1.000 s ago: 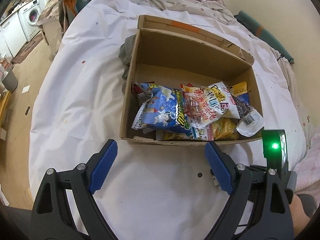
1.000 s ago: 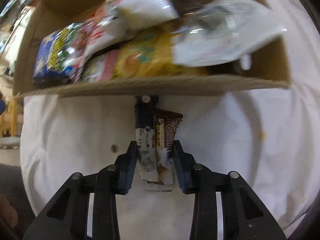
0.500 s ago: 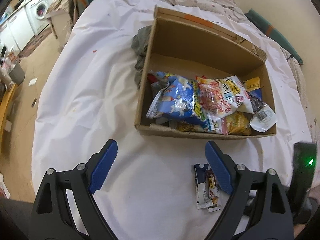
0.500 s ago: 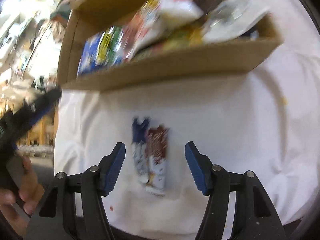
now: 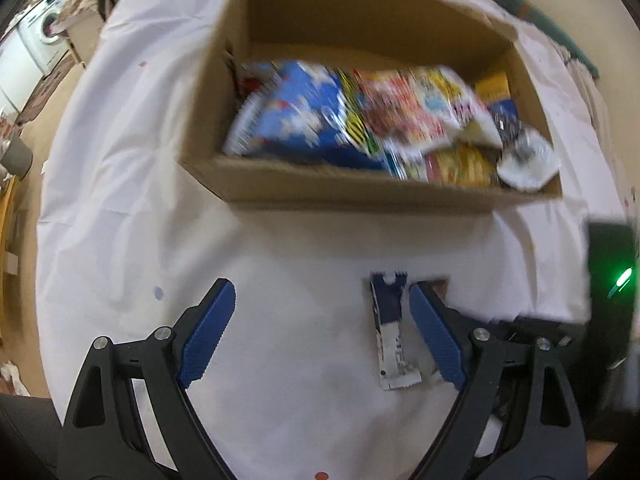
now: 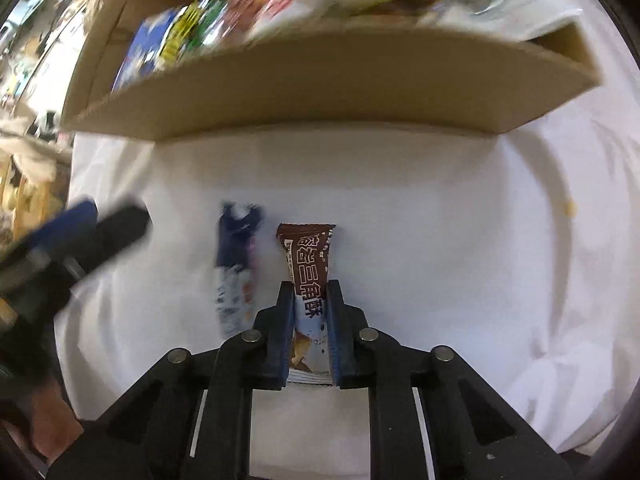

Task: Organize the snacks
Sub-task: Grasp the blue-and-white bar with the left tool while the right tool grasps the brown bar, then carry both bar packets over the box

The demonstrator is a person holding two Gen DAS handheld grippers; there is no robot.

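Note:
Two snack bars lie side by side on the white sheet in front of a cardboard box (image 6: 320, 88). My right gripper (image 6: 311, 292) is closing, and its pads press on the lower half of the brown bar (image 6: 310, 256). The blue and white bar (image 6: 236, 264) lies loose just left of it. My left gripper (image 5: 320, 292) hangs open over the sheet. The blue bar (image 5: 390, 332) lies between its fingers, close to the right one, untouched. That finger hides most of the brown bar (image 5: 434, 282). The box (image 5: 360, 196) holds several bright snack bags (image 5: 320, 120).
The left gripper (image 6: 80, 232) shows blurred at the left of the right wrist view, with a hand below it. The right gripper's body with a green light (image 5: 618, 280) is at the right edge. A washing machine (image 5: 44, 32) stands beyond the sheet, far left.
My right gripper opened, let both bars lie, then closed on the brown bar alone. My left gripper came down nearer the sheet and over the bars; the box looms larger.

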